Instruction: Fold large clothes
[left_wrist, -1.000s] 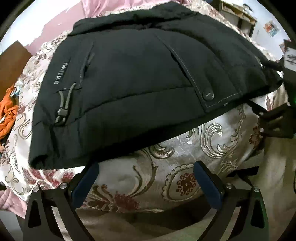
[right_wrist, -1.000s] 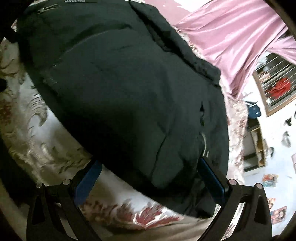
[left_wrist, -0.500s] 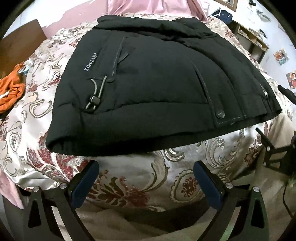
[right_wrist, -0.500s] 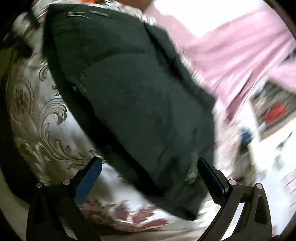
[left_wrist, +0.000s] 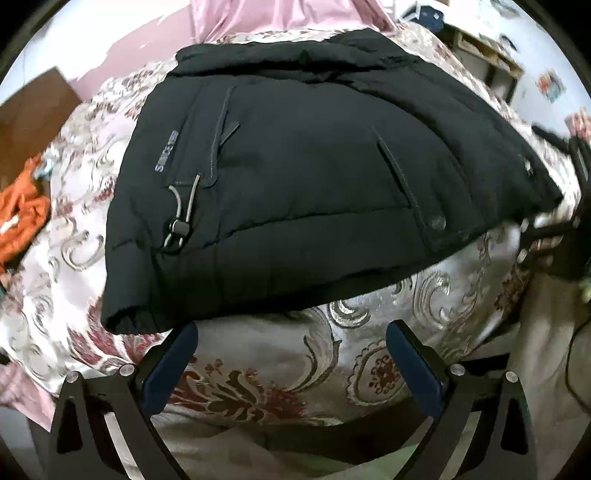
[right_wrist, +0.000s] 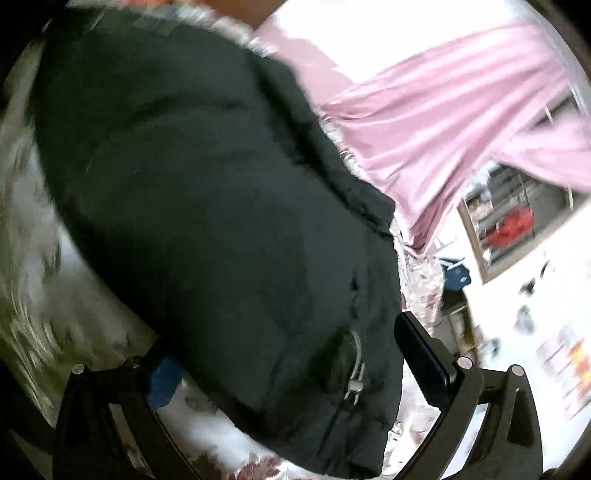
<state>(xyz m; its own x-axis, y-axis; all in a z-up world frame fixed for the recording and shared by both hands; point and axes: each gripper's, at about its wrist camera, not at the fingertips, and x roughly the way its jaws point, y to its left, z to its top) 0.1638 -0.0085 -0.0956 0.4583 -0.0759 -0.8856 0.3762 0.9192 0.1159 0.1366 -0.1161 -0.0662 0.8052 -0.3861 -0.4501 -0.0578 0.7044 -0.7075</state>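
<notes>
A black padded jacket (left_wrist: 314, 177) lies folded on a floral satin bedspread (left_wrist: 332, 354). It has a grey drawcord with toggle at its left and a snap button at its right. My left gripper (left_wrist: 291, 354) is open and empty, just in front of the jacket's near hem. In the right wrist view the jacket (right_wrist: 221, 221) fills the frame, blurred. My right gripper (right_wrist: 291, 365) is open, its fingers on either side of the jacket's near corner by a drawcord toggle (right_wrist: 355, 386). The left finger is partly hidden behind the cloth.
An orange garment (left_wrist: 22, 218) lies at the bed's left edge by a brown board. A pink curtain (right_wrist: 461, 99) hangs behind the bed. A wooden shelf (left_wrist: 487, 62) stands at the far right. The other gripper (left_wrist: 561, 236) shows at the right edge.
The left gripper has drawn closer to the jacket's hem. The right gripper has moved in over the jacket's corner, whose cloth now lies between its fingers.
</notes>
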